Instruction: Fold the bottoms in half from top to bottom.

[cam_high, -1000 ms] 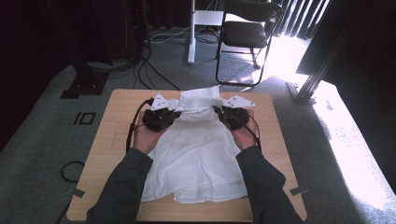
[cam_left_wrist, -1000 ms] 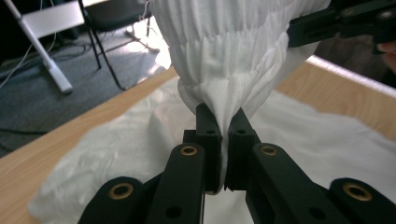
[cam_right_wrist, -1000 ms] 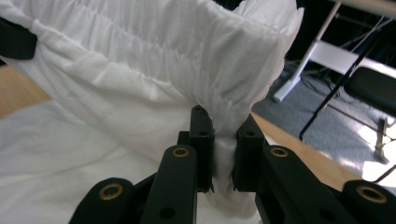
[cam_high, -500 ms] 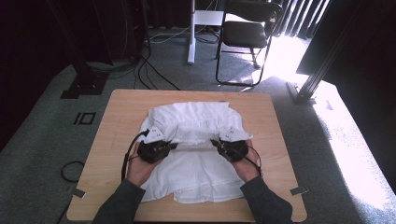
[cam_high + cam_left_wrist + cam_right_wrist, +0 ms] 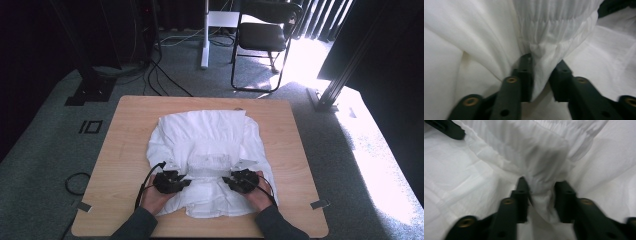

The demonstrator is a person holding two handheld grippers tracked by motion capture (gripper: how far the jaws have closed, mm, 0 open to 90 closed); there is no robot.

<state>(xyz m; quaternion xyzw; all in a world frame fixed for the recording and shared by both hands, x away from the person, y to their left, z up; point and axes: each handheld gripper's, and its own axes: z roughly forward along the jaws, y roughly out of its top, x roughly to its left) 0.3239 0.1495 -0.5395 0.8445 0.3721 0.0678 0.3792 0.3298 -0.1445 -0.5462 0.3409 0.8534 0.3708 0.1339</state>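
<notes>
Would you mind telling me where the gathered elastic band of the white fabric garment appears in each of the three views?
High view: the gathered elastic band lies across the white fabric garment, lower centre, beyond the left tool and the right tool.
Left gripper view: band at upper centre, a corner hanging between the open jaws.
Right gripper view: band along the top, right of centre.
Shared landmark: the band's pleated ribbing.

A white garment [image 5: 207, 150] lies folded over itself on the wooden table, its gathered hem crumpled at the near edge.
</notes>
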